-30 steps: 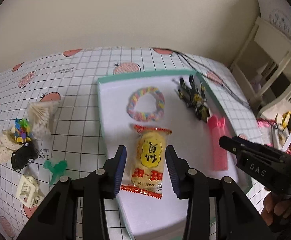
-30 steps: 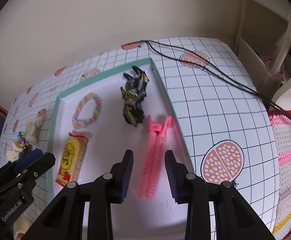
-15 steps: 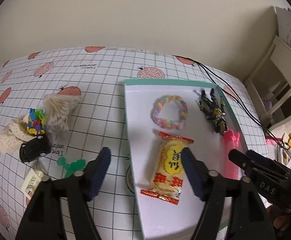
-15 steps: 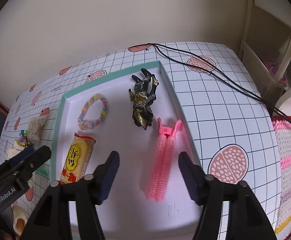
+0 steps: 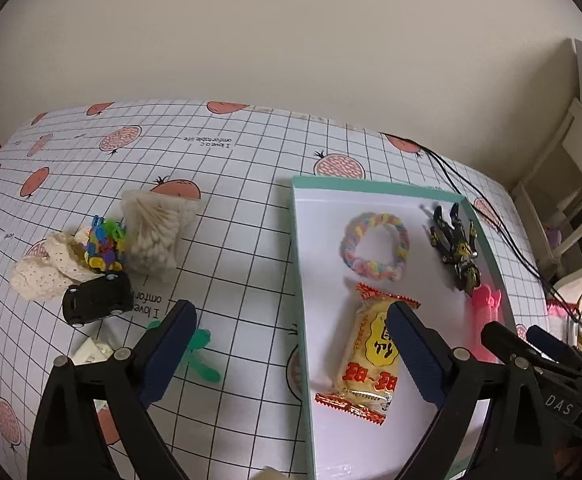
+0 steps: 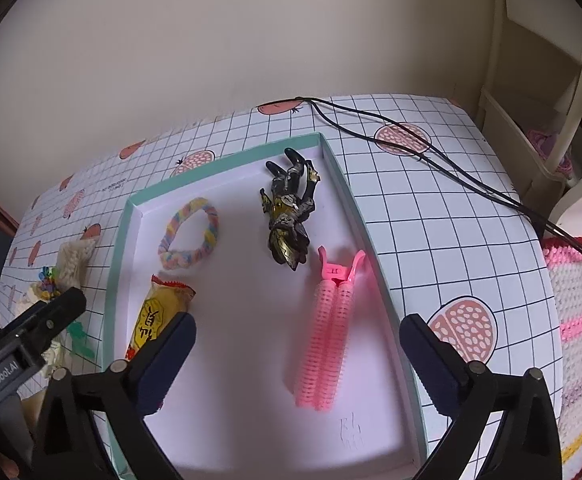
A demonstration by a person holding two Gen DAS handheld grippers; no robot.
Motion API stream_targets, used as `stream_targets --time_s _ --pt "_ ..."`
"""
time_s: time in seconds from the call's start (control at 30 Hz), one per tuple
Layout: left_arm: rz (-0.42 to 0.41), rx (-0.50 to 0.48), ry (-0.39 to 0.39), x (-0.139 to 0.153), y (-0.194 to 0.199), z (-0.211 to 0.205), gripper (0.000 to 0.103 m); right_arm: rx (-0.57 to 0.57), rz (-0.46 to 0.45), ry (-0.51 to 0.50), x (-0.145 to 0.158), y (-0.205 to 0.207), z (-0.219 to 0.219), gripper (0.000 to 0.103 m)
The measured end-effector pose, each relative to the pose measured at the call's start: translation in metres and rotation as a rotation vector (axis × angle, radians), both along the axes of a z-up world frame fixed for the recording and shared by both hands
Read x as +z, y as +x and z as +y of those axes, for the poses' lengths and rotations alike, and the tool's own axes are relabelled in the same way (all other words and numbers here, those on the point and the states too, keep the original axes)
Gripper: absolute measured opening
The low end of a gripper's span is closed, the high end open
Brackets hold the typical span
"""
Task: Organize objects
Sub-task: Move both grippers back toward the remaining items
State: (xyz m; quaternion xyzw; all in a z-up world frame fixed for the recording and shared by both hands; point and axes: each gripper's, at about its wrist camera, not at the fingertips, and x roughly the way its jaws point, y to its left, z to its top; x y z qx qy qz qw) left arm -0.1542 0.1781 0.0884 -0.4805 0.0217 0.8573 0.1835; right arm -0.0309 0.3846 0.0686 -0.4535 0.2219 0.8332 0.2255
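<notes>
1. The left gripper [image 5: 289, 346] hangs over the worktop [image 5: 251, 208], jaws spread wide and holding nothing, straddling the left rim of the tray [image 5: 299, 280].
2. The right gripper [image 6: 297, 360] hangs over the tray's near end, jaws also spread wide and empty; the pink roller clip [image 6: 329, 332] lies between them, untouched.
3. Four things lie inside the tray: a snack packet [image 5: 371, 356] at the near left, a pastel braided ring [image 5: 375, 246] beyond it, a black-and-gold figure [image 6: 289, 216] toward the far right corner, and the pink roller clip along the right wall.
4. Left of the tray, on the gridded cloth, sits a loose cluster: a bag of cotton swabs [image 5: 153, 234], colourful small pieces [image 5: 105, 244], a lace cloth [image 5: 45, 272], a black toy car [image 5: 97, 302], a green piece [image 5: 201, 354] and a white clip [image 5: 91, 354].
5. A black cable [image 6: 431, 156] runs over the worktop right of the tray.
</notes>
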Motion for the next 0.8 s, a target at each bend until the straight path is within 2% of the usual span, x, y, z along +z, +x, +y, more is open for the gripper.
stream_targets --time_s 0.3,0.47,0.7,0.8 --pt "0.009 0.023 0.058 0.017 -0.005 -0.021 0.096 0.003 0.006 0.034 0.011 -0.002 -0.006 0.103" --pt "0.072 0.058 0.081 0.043 -0.013 -0.057 0.096 0.03 0.063 0.036 0.031 -0.013 -0.022 0.103" --pt "0.11 0.135 0.043 0.06 -0.024 -0.118 0.096 0.138 0.107 0.032 0.047 -0.047 -0.075 0.103" --pt "0.089 0.175 0.046 0.059 -0.028 -0.145 0.096 0.198 0.123 0.016 0.049 -0.065 -0.106 0.103"
